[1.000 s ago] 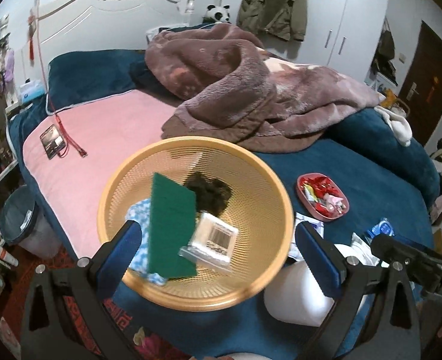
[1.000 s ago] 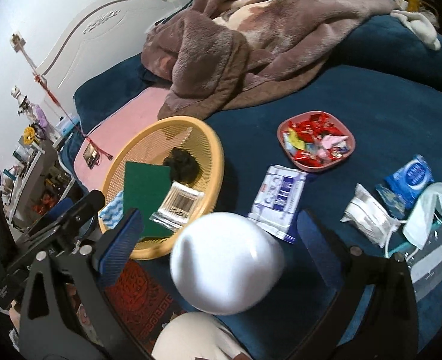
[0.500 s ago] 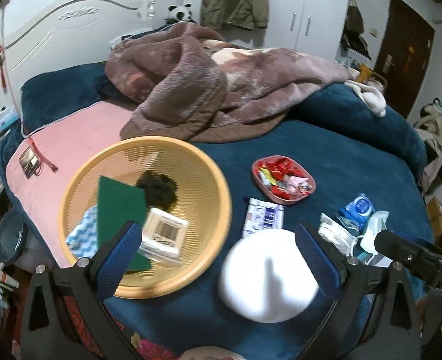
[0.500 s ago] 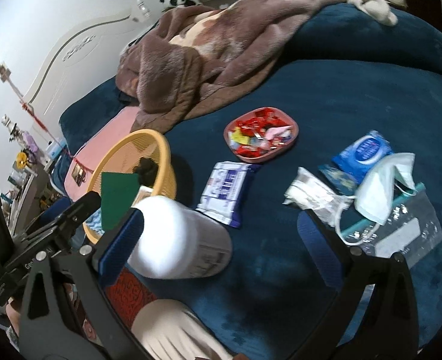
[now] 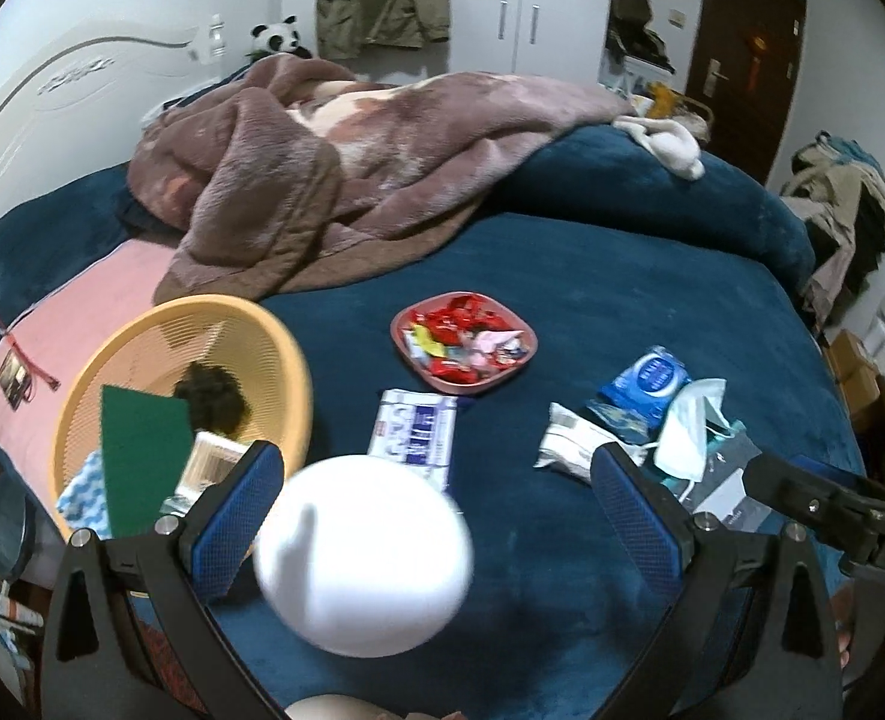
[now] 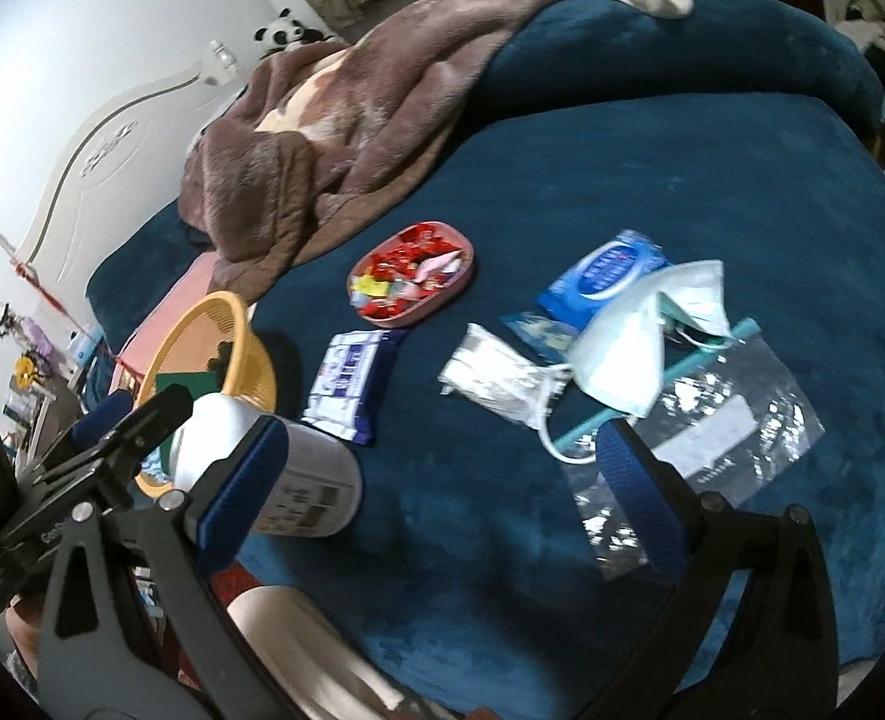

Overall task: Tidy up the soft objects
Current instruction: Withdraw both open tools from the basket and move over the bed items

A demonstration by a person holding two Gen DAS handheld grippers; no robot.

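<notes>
**Both grippers spread wide above the bed**

The left gripper point(image 5: 436, 483) points forward and slightly down, its blue-padded fingers point(image 5: 235, 492) spread wide with nothing clamped between them. The right gripper point(image 6: 442, 477) sits just to its right, jaws equally wide apart, fingers point(image 6: 640, 492) empty. Each gripper's black frame shows at the edge of the other's view, so the two are near one another.

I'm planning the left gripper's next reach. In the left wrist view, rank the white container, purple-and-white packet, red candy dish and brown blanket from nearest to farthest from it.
1. White container: right between the left gripper's open jaws.
2. Purple-and-white packet: just beyond it, on the blue bedspread.
3. Red candy dish: farther back, mid-bed.
4. Brown blanket: farthest, heaped towards the headboard.
</notes>
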